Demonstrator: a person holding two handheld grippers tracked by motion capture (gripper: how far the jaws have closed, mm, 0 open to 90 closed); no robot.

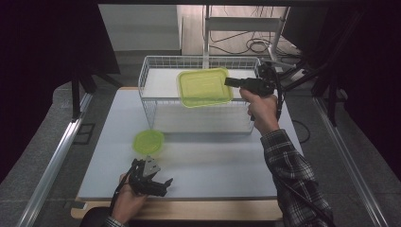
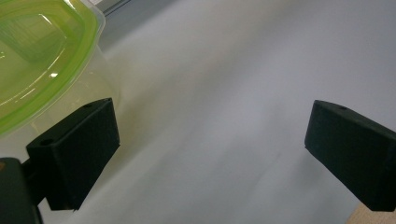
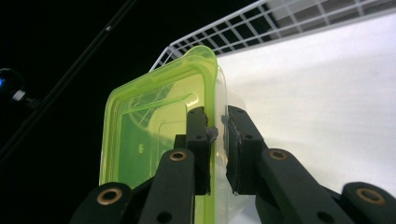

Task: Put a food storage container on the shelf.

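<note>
From above, we see the right gripper pinching the rectangular green-lidded container by its right edge, held lid-up over the wire basket, long axis left to right. Our left gripper rests near, jaws spread wide and empty, beside the round container. Its own view shows that round container at far left. In the right gripper view the jaws clamp the container's rim.

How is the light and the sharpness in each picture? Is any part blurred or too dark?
High view: the table is evenly lit and the surroundings are nearly black. Left gripper view: the round green-lidded container is close, soft, with small glare spots. Right gripper view: the right tool gripping the square green-lidded container is sharp; the background at left is black.
</note>
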